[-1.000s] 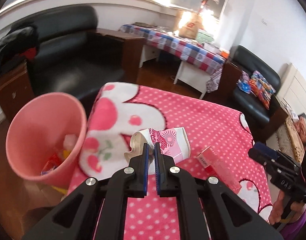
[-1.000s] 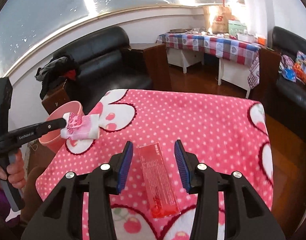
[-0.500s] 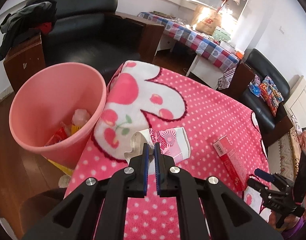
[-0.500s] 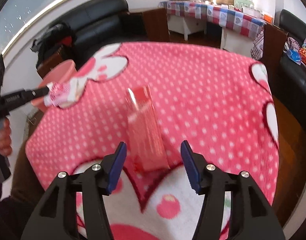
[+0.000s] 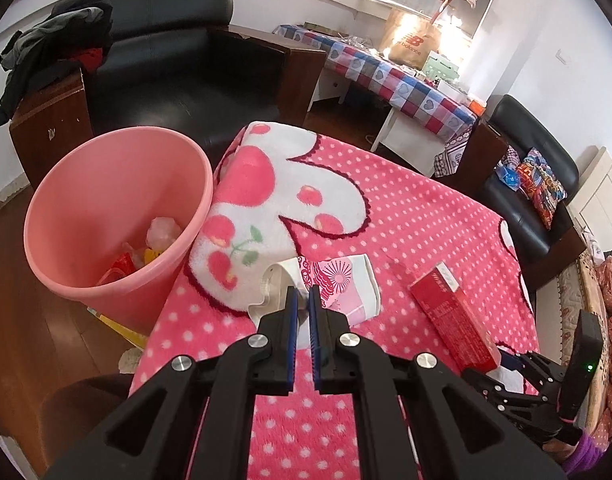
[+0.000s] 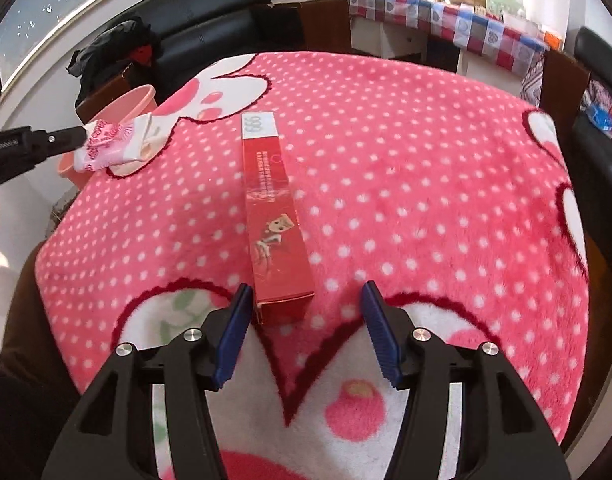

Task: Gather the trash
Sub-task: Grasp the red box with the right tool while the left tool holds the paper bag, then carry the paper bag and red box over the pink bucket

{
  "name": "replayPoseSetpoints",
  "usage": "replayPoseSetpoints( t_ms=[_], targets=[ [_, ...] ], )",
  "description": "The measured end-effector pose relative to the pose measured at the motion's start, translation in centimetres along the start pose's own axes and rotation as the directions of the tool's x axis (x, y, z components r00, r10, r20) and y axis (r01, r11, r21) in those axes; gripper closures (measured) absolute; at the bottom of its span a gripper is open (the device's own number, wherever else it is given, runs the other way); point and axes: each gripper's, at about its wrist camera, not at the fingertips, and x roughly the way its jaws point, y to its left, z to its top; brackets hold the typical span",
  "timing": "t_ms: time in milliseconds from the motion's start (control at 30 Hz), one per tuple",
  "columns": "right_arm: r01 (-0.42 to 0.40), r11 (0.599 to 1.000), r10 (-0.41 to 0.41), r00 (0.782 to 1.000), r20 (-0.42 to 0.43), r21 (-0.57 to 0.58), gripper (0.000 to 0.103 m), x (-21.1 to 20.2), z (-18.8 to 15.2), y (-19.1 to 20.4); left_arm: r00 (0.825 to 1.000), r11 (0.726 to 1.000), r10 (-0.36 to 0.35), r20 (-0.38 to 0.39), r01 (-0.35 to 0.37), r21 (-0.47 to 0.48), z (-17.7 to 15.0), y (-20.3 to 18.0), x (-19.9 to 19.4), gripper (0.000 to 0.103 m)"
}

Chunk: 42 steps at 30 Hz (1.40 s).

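Observation:
My left gripper (image 5: 301, 300) is shut on a crushed pink-and-white paper cup (image 5: 338, 286) and holds it above the pink dotted blanket (image 5: 426, 216), right of the pink trash bin (image 5: 105, 200). The cup also shows in the right wrist view (image 6: 113, 146), with the left gripper (image 6: 79, 136) on it. A long red box (image 6: 273, 208) lies on the blanket; in the left wrist view it lies at the right (image 5: 450, 312). My right gripper (image 6: 306, 300) is open, its jaws on either side of the box's near end. It shows in the left wrist view (image 5: 510, 364).
The bin holds several bits of trash (image 5: 145, 248). Black armchairs (image 5: 177, 40) and a wooden side cabinet (image 5: 45, 120) stand behind the bin. A table with a checked cloth (image 5: 386, 72) stands at the back. Another black sofa (image 5: 538, 184) is at the right.
My left gripper has carried the cup left toward the bin, which looks nearer. My right gripper has pulled back along the red box to its near end.

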Motion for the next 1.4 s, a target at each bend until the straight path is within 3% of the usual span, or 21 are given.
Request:
replayPoseSetpoints(
  t_ms=[267,400,667,1100,1400],
  targets=[
    [-0.103,0.987,0.098,0.994,0.041,0.123,0.047,-0.2,0.0,-1.1,1.000,1.000,0.006,-0.001,-0.006,0.016,-0.7,-0.2,-1.0,0.098],
    [-0.112,0.982,0.105,0.993,0.054,0.150,0.072,-0.6,-0.3,-1.3,1.000,1.000,-0.001,0.003,0.001,0.026,-0.8,-0.2,-1.3,0.098],
    [-0.080,0.980,0.056,0.989,0.134,0.182,0.074,-3.6,-0.1,-1.5,1.000,0.999,-0.024,0.006,0.024,0.037,-0.6,-0.2,-1.7,0.098],
    [-0.011,0.993,-0.021,0.962,0.273,0.115,0.079,-8.2,6.0,1.3,0.998,0.998,-0.040,0.057,0.036,0.059,0.2,1.0,-3.1,0.098],
    [-0.068,0.997,0.072,0.956,0.283,-0.023,0.079,-8.4,10.4,6.8,0.989,0.999,0.030,0.143,-0.031,0.008,1.3,4.6,-5.8,0.098]
  ],
)
